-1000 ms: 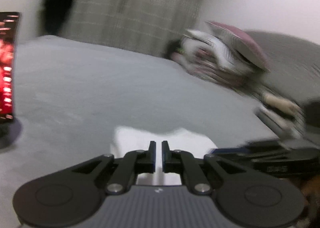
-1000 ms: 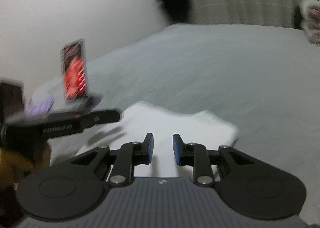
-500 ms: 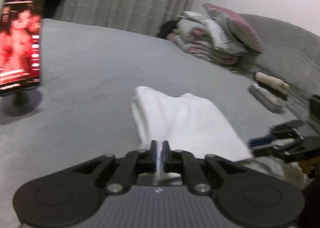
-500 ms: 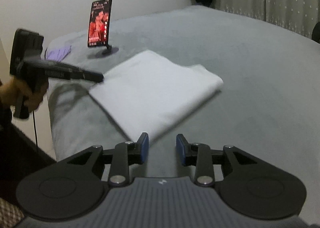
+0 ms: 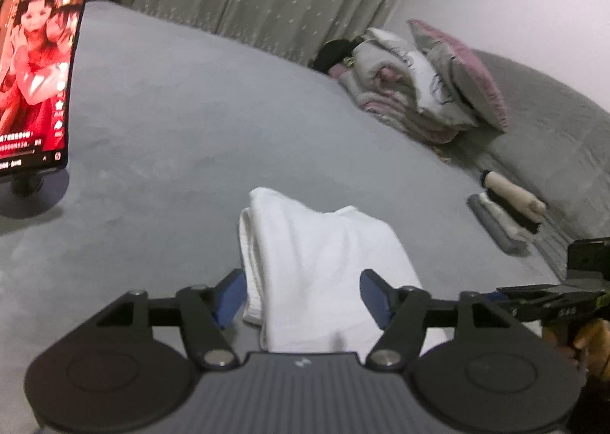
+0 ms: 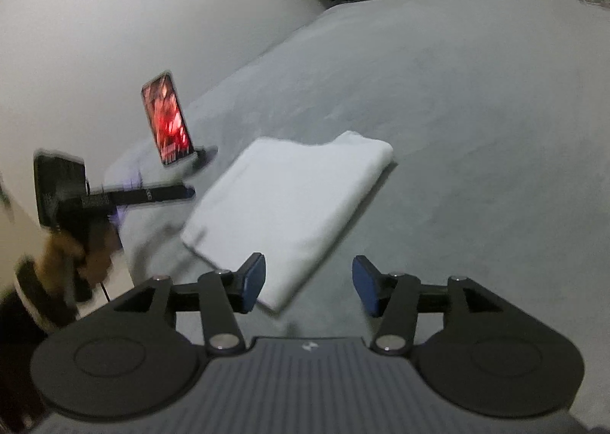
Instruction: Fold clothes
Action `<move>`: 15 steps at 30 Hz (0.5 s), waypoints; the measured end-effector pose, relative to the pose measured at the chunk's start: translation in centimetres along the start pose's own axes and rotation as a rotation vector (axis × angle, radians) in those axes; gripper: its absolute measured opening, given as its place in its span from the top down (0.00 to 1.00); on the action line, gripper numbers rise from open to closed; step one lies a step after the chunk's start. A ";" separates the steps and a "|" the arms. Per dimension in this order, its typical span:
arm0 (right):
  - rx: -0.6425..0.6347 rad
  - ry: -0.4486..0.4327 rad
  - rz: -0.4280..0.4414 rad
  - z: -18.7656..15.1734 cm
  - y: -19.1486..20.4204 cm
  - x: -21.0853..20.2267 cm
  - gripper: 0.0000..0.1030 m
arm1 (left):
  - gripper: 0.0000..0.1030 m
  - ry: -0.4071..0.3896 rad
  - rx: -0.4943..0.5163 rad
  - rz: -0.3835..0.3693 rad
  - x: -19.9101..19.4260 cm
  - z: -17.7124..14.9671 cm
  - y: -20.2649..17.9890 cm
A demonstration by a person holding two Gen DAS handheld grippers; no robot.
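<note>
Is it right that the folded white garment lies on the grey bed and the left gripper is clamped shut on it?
Not quite. The garment does lie folded on the bed, but the left gripper is open; the left wrist view shows its fingers spread wide.

The folded garment (image 6: 293,201) lies on the bed (image 6: 476,121), near its edge. Seen from the right wrist, the phone on a stand (image 6: 166,119) is left of the garment and just beyond it. From the left wrist, a pile of bedding and a pillow (image 5: 423,79) sits far behind the garment to its right, with rolled items (image 5: 507,209) right of the garment
</note>
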State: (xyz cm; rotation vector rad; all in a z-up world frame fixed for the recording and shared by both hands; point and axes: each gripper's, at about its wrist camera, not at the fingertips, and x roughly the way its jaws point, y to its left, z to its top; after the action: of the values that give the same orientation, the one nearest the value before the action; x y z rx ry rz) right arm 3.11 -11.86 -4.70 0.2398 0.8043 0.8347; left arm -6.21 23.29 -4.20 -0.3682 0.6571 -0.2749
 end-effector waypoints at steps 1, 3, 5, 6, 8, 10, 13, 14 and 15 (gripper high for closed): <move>0.030 -0.002 0.009 0.3 -0.2 0.1 0.46 | 0.29 0.004 -0.012 0.002 0.2 0.1 0.1; 0.074 -0.005 0.017 0.7 -0.4 0.5 0.46 | 0.29 0.011 -0.037 0.015 0.7 0.1 0.3; 0.106 -0.004 0.019 0.9 -0.5 1.0 0.46 | 0.29 0.017 -0.062 0.027 1.1 0.1 0.5; 0.121 -0.001 0.019 1.0 -0.5 1.3 0.46 | 0.29 0.021 -0.074 0.033 1.3 0.1 0.6; 0.141 0.009 0.011 1.1 -0.6 1.9 0.46 | 0.29 0.027 -0.099 0.046 1.8 0.1 0.8; 0.156 0.018 0.003 1.3 -0.7 2.5 0.46 | 0.29 0.033 -0.111 0.060 2.2 0.1 0.8; 0.172 0.028 -0.003 1.5 -0.6 3.2 0.46 | 0.29 0.041 -0.090 0.090 2.5 0.3 0.1; 0.176 0.030 -0.004 1.5 -0.5 3.3 0.46 | 0.29 0.044 -0.082 0.100 2.6 0.3 -0.1; 0.178 0.032 -0.005 1.6 -0.4 3.4 0.46 | 0.29 0.048 -0.073 0.111 2.7 0.4 -0.4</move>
State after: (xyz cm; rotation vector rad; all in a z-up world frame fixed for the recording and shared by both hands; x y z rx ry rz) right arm 5.89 -9.43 -5.69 0.3830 0.9097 0.7645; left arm -3.94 22.08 -5.24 -0.3948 0.7335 -0.1547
